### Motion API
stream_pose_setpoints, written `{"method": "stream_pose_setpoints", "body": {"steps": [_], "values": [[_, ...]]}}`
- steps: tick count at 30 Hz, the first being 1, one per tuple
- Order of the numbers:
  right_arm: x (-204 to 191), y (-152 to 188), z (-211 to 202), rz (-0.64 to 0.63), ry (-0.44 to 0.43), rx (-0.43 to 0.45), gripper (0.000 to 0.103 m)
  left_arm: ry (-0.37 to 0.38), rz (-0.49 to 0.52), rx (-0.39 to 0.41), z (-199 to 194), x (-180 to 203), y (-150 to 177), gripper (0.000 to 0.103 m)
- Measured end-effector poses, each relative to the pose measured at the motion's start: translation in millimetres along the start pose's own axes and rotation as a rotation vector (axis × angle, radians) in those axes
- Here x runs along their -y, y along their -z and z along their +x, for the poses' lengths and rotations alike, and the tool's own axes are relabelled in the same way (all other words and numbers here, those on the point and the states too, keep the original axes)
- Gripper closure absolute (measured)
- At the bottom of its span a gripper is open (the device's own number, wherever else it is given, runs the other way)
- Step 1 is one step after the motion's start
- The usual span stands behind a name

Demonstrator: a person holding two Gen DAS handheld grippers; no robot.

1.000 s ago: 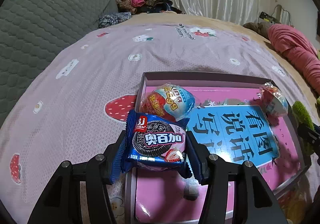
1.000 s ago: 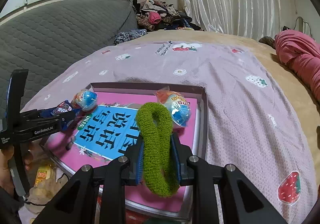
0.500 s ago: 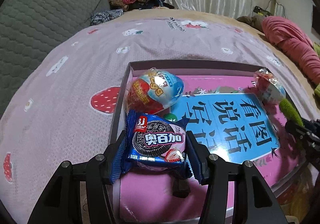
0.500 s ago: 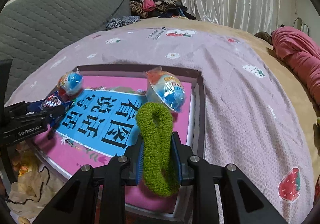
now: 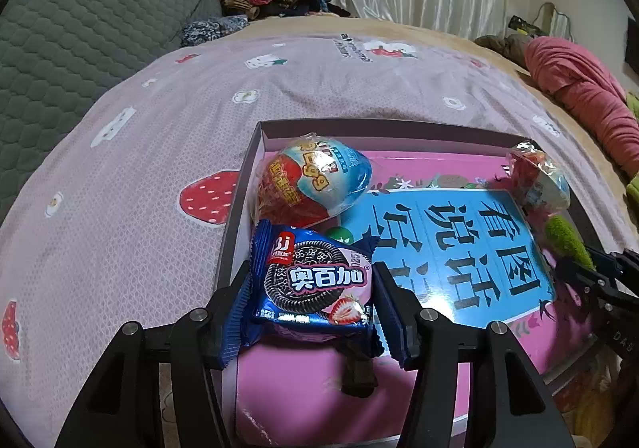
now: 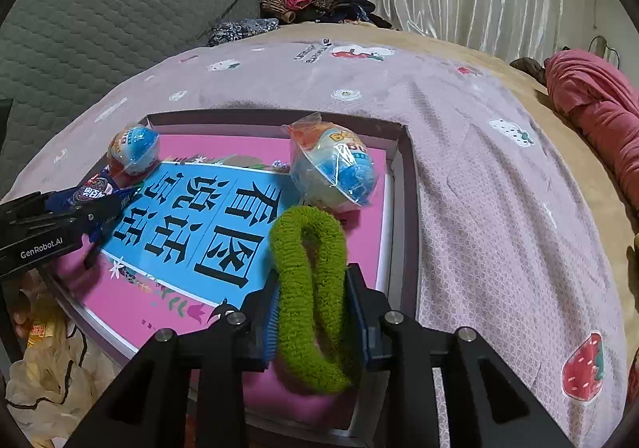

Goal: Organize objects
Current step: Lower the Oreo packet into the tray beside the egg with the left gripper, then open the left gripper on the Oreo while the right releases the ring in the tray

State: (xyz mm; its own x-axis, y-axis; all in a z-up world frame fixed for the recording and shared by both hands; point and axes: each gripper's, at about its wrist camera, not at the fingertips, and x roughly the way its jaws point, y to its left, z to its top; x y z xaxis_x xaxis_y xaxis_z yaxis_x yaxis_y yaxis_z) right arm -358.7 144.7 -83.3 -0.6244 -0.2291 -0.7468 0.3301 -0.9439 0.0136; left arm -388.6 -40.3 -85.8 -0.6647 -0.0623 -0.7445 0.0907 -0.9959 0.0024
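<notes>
The right gripper [image 6: 309,312] is pinching a fuzzy green loop [image 6: 309,288] low over the shallow box [image 6: 403,208] on the bed [image 6: 479,188], and its jaws have just been opening a little with the loop between them and the pads touching it. If it is letting go here, the springy loop could uncurl and roll toward the wrapped egg toy [image 6: 333,172] at its 12 o'clock, or flop over the box wall at 3 o'clock.

The left gripper [image 5: 311,302] is clamping a blue cookie packet [image 5: 311,280] by its sides, above the box's near left corner. The packet is looking slick and puffy, so it could be slipping out crooked, or landing on the other egg toy [image 5: 313,180] at its 12 o'clock and nudging it.

The loop is looking soft, matted and squashed flat. The box's floor is showing a pink and blue printed sheet [image 6: 191,224].
</notes>
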Motion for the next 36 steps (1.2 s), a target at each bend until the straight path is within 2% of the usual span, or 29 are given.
{"method": "stream_pose_setpoints", "body": {"steps": [6, 10, 17, 19, 20, 36], "values": [[-2.0, -0.8, 0.0, -0.009, 0.004, -0.001, 0.067, 0.013, -0.005, -0.002, -2.2, 0.9, -0.5, 0.040], [-2.5, -1.7, -1.4, -0.012, 0.008, 0.003, 0.061, 0.009, -0.006, 0.008, -6.0, 0.3, -1.2, 0.036], [-2.3, -2.8, -2.5, -0.014, 0.017, 0.005, 0.057, 0.009, -0.007, 0.018, -11.6, -1.9, -2.2, 0.032], [-2.4, -3.1, -3.0, -0.016, 0.025, 0.004, 0.051, 0.009, -0.005, 0.024, -13.5, -2.0, -2.2, 0.027], [-2.4, -3.3, -3.8, -0.017, 0.024, 0.005, 0.050, 0.010, -0.004, 0.027, -14.7, -1.7, -2.4, 0.025], [-1.8, -8.3, -23.7, 0.009, 0.014, 0.047, 0.041, 0.021, -0.010, 0.065, -40.5, -1.8, -2.3, 0.024]]}}
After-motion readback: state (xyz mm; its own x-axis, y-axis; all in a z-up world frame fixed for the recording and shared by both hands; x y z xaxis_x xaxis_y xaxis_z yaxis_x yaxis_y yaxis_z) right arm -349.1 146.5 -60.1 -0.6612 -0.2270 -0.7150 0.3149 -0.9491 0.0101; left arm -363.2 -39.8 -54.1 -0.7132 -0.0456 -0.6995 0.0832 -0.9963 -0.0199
